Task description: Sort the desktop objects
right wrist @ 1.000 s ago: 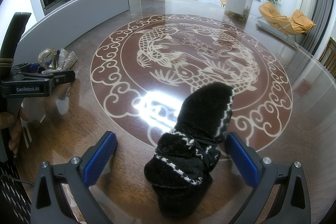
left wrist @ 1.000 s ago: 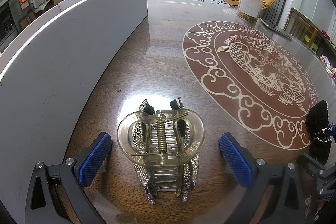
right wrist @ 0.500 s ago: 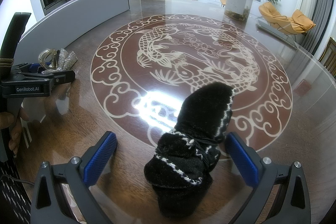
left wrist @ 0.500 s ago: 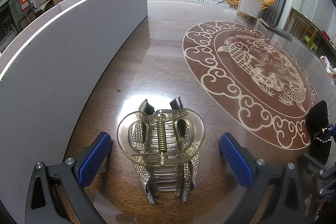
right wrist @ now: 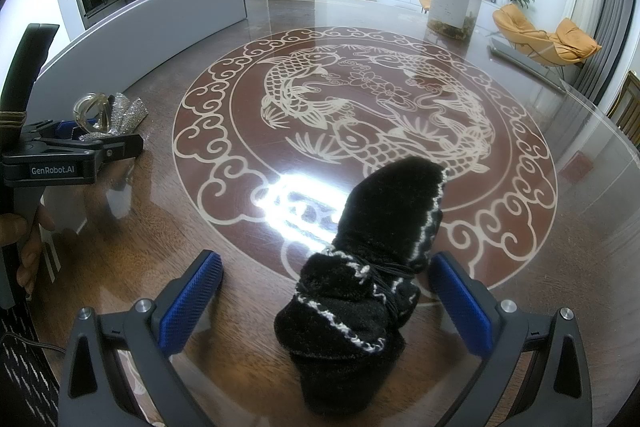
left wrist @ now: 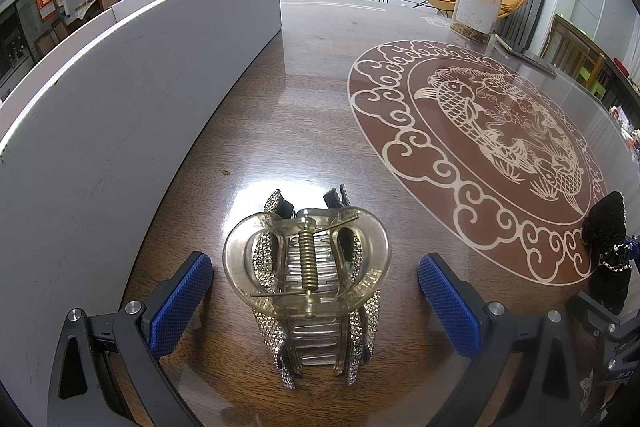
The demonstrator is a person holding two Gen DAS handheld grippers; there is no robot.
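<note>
1. A long white panel [left wrist: 132, 75] is standing along the left side of the bench [left wrist: 320, 75], curving away toward the far end.
2. The left gripper [left wrist: 316, 287] is hovering low over the bench with its blue-padded fingers [left wrist: 180, 303] spread wide and released, touching nothing.
3. A clear hair claw clip [left wrist: 306, 267] with a metal spring is lying between those fingers, apart from both pads, on top of rhinestone-covered clips [left wrist: 272, 331] that are showing beneath it on either side.
4. In the right wrist view, the same clips [right wrist: 108, 115] are appearing at the far left, just beyond the left gripper, near the white panel [right wrist: 152, 27].
5. A round fish-and-cloud inlay [right wrist: 360, 131] is filling the middle of the bench [right wrist: 580, 187].
6. The right gripper [right wrist: 326, 295] is holding its fingers [right wrist: 192, 299] open and released.
7. A black knitted item with white trim [right wrist: 372, 267], bound with a dark cord, is sitting between them on the near edge of the inlay; whether it is touching the right pad cannot be told.
8. A clear container [right wrist: 454, 3] is standing at the far right of the bench.
</note>
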